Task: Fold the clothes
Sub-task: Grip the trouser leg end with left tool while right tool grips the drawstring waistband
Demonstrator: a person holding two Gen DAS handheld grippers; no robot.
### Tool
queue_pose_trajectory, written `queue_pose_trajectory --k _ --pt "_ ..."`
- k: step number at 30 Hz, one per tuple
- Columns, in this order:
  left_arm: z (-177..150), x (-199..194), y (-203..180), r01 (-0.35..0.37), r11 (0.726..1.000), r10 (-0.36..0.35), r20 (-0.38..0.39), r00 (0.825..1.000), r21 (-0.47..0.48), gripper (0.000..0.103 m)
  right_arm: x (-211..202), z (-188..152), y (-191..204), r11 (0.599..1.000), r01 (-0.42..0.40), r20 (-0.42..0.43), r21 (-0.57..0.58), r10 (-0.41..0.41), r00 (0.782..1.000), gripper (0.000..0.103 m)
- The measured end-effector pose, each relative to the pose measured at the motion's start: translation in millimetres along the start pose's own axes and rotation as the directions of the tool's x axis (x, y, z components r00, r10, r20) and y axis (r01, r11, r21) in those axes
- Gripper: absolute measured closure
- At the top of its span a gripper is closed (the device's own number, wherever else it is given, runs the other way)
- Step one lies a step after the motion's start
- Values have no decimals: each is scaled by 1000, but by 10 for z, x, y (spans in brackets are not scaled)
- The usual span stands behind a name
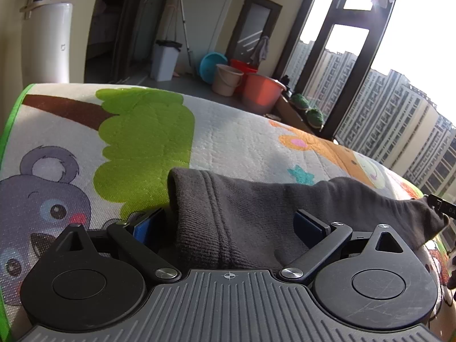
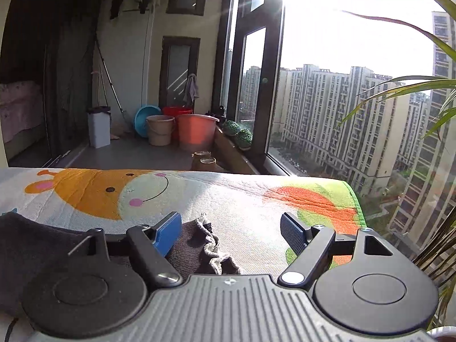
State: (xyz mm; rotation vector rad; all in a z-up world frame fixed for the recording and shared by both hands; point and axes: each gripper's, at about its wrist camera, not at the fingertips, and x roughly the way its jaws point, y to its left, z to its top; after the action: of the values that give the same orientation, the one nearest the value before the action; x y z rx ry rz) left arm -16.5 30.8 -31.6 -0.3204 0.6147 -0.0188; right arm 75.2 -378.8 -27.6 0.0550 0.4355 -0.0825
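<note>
A dark grey knitted garment (image 1: 256, 213) lies on a cartoon-printed play mat (image 1: 242, 136). In the left wrist view its ribbed cuff end sits between the blue-padded fingers of my left gripper (image 1: 229, 223), which is open around it. In the right wrist view the other end of the garment (image 2: 196, 245), with a pale frayed edge, lies between the fingers of my right gripper (image 2: 230, 232), which is open, close to the left finger. More of the garment (image 2: 34, 245) spreads to the left.
The mat's far edge (image 2: 228, 172) drops to a balcony floor with an orange bucket (image 2: 196, 131), beige bucket (image 2: 159, 129), blue basin (image 2: 144, 116) and white bin (image 2: 99, 128). Large windows (image 2: 327, 85) stand to the right. Plant leaves (image 2: 427, 85) hang at the right.
</note>
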Motion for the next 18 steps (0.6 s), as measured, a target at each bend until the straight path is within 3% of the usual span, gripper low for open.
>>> queue_pose_trajectory --k 3,5,7,9,12,14,16,18 --pt "37 46 -18 3 1000 -3 40 999 11 4 -288 -7 30 971 -152 -57 187 165 985 17" --pt "35 64 -71 -1 1000 1 43 999 17 3 -372 -150 206 957 -181 -83 226 204 975 12" --pt "38 94 -144 -7 999 6 24 1000 35 0 25 -135 165 954 -195 -147 228 231 962 11" --pt "47 145 -241 -24 998 24 -4 1000 59 0 172 -131 106 956 -204 -184 213 244 952 11" --pt "34 183 -416 -55 992 55 1 998 116 3 198 -154 86 962 -208 -185 179 241 953 49" --pt "14 167 -512 -102 983 97 44 994 149 24 96 -182 35 961 -205 -186 184 239 953 61" --pt "12 137 -529 -69 990 64 45 997 121 41 -6 -211 -16 961 -201 -188 190 237 953 79" --pt "-6 96 -496 -31 994 27 42 999 101 47 -109 -240 -67 961 -198 -190 195 235 953 79"
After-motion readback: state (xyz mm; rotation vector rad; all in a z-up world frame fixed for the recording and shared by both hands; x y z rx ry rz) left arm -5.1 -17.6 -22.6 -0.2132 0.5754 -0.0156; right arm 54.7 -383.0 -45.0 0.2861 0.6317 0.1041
